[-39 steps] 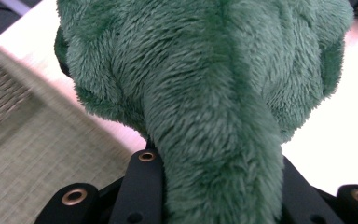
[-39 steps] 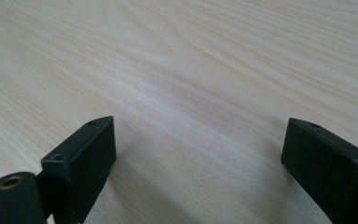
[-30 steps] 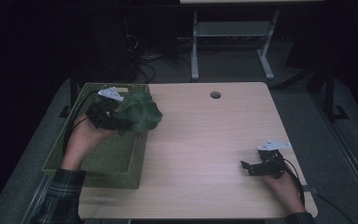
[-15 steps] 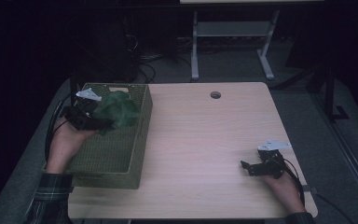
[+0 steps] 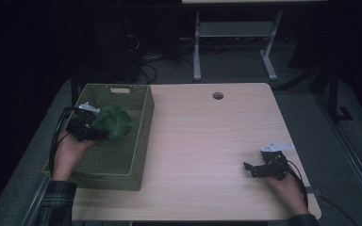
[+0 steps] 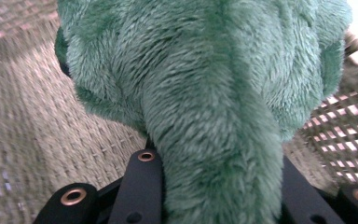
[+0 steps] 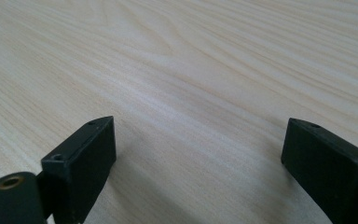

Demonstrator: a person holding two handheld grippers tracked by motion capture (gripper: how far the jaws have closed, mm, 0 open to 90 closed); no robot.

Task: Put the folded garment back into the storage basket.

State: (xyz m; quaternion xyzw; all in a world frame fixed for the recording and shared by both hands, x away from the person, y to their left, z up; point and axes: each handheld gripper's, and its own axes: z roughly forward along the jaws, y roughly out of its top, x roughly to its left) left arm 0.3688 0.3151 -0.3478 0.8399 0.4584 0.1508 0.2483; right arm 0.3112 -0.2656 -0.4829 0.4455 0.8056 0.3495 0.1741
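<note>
Green plush toy (image 5: 114, 122) clamped in left hand-held gripper (image 5: 90, 131), over wicker basket (image 5: 122, 162)

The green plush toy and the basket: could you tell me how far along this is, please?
Done: the green plush toy is off the table and above the woven basket. In hand: the left claw grips it, fur between its jaws. Left: lower, release and withdraw. The right claw rests open on the table.
</note>
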